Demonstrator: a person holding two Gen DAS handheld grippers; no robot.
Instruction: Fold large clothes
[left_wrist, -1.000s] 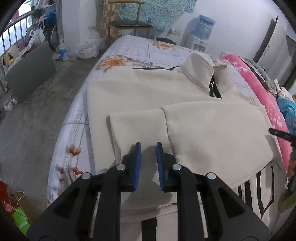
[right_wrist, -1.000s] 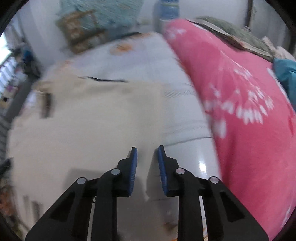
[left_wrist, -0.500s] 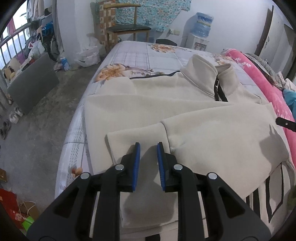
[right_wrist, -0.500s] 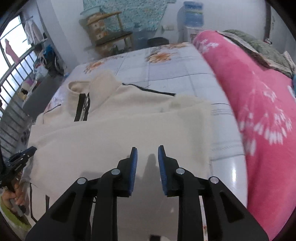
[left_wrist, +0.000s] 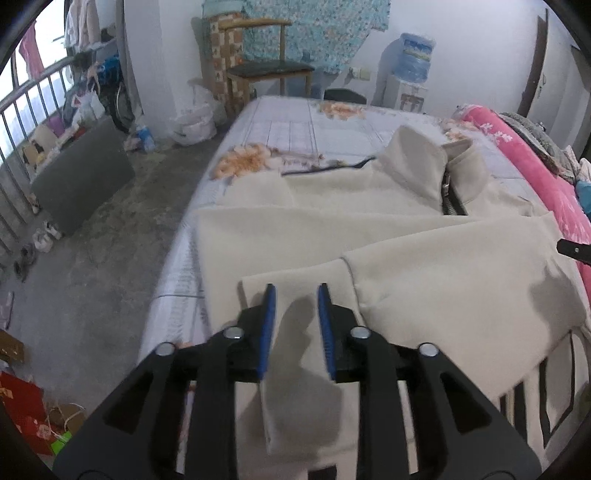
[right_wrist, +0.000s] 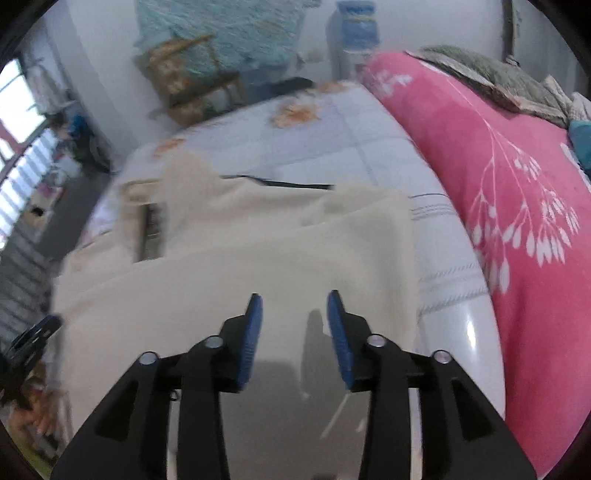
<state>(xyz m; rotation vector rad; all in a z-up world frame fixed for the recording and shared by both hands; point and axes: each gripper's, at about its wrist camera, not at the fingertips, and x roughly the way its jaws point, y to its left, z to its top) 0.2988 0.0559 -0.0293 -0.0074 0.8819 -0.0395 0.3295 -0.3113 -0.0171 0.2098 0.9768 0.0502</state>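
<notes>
Your cream fleece zip-neck jacket (left_wrist: 388, 236) lies spread on the bed with the pale floral checked sheet (left_wrist: 295, 125), sleeves folded across its front and its collar toward the far end of the bed. Your left hand-held gripper (left_wrist: 295, 291) hangs over the folded sleeve cuff nearest you; its blue-padded jaws have just been opening and grip nothing. Your right hand-held gripper (right_wrist: 294, 301) sits above the jacket's edge nearest the pink flower-printed quilt (right_wrist: 517, 206); its jaws have just been opening wider, nothing between them.
</notes>
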